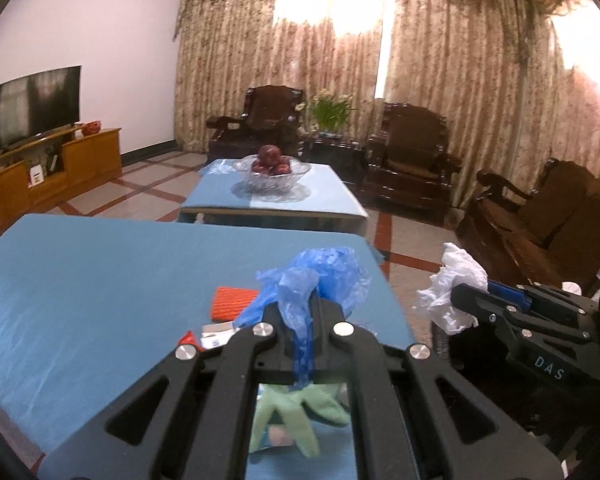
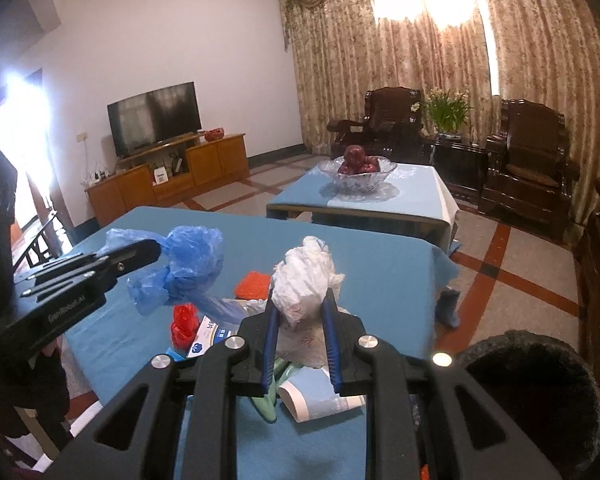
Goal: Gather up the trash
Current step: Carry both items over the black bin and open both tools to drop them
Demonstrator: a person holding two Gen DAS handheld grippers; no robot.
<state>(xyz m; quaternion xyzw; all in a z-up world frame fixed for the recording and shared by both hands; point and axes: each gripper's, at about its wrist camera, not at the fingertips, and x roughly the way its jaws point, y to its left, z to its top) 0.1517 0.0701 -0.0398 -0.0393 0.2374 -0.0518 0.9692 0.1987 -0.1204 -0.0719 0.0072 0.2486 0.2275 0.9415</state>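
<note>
Right wrist view has the right gripper with its jaws closed around a crumpled white plastic bag, held up above the tabletop, and the dark bin sits low at the right, just off the tabletop edge. The left gripper has its jaws pinched tight on a scrunched blue plastic bag, also lifted clear. Stuff left on the tabletop: an orange sponge-like pad, a red wrapper, a small white-and-blue packet, a green glove and a curled sheet of paper. My worry is both bags are loose, floppy film and only a bit of each is actually clamped, so a quick swing toward the bin could let one slip out or unfurl and catch the rim, landing on the floor instead. Also the two grippers are fairly near each other, so heading for the bin together could bump them
</note>
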